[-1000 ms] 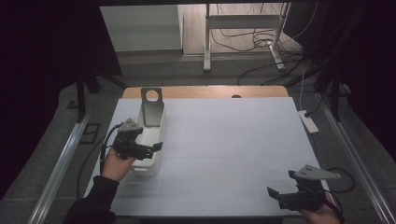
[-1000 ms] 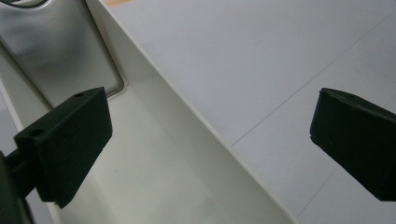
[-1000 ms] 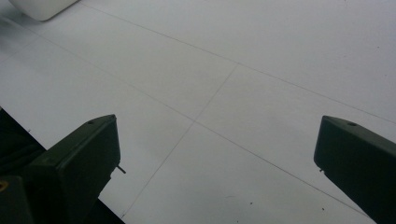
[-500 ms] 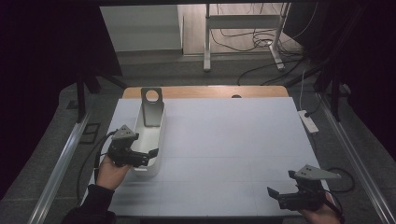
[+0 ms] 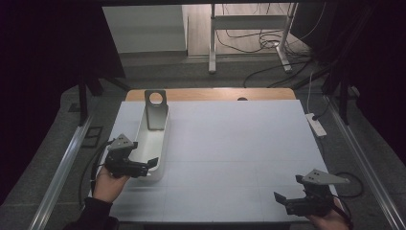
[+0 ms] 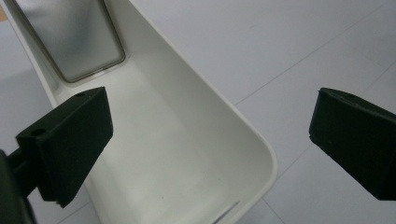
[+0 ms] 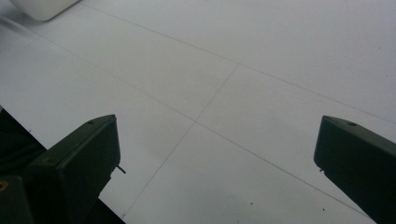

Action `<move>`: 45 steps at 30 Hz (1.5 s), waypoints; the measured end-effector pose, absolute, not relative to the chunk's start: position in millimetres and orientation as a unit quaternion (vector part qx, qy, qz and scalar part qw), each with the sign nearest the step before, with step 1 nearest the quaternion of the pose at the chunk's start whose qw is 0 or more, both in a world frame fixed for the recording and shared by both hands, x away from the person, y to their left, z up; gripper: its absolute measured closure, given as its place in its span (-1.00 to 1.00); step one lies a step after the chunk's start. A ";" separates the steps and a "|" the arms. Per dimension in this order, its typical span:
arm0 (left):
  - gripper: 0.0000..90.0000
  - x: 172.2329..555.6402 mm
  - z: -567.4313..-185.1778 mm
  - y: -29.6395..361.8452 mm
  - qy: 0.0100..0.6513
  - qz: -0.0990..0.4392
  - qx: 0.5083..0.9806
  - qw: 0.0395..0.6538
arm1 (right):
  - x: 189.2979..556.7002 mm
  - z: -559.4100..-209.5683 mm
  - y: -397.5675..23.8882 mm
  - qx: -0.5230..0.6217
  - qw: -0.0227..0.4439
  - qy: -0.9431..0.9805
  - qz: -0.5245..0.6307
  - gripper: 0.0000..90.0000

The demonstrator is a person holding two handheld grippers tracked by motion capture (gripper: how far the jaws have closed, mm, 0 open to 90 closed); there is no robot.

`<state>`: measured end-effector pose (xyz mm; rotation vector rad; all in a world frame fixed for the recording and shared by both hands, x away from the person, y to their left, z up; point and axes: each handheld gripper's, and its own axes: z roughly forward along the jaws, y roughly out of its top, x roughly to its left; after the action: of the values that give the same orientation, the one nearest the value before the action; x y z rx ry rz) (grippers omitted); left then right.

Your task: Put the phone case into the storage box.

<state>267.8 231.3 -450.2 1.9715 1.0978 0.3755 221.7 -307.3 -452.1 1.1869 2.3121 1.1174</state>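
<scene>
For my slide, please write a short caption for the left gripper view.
Open left claw straddling the near end wall of a white tray, with a metal plate leaning inside its far end.

The table [image 5: 230, 143] has a pale grey-white top with thin lines that cut it into big squares. At the far edge a strip of wood [image 5: 210, 94] shows. On the left part of the table lies a long white tray [image 5: 152, 141], with its length running from near to far. At the far end of the tray a grey metal plate [image 5: 156, 109] with a round hole leans up. A white power strip [image 5: 316, 124] lies at the right edge.
</scene>
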 end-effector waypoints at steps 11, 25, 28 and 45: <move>-0.99 252.2 -453.0 242.8 0.448 0.155 0.779 0.412 | 221.7 -452.1 -307.1 0.414 0.156 0.808 0.390 -0.99; -0.98 235.9 -454.7 252.5 0.455 0.160 0.774 0.409 | 221.6 -452.1 -306.8 0.415 0.157 0.808 0.389 -0.99; -0.99 233.6 -454.9 253.8 0.456 0.162 0.774 0.409 | 221.7 -452.1 -306.8 0.414 0.157 0.808 0.389 -0.99; -0.99 216.6 -457.4 265.0 0.467 0.170 0.765 0.410 | 221.6 -452.1 -306.6 0.415 0.157 0.808 0.388 -0.99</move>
<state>216.6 265.0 -457.4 1.9252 1.1750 0.4283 221.6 -306.6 -452.1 1.1880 2.3122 1.1109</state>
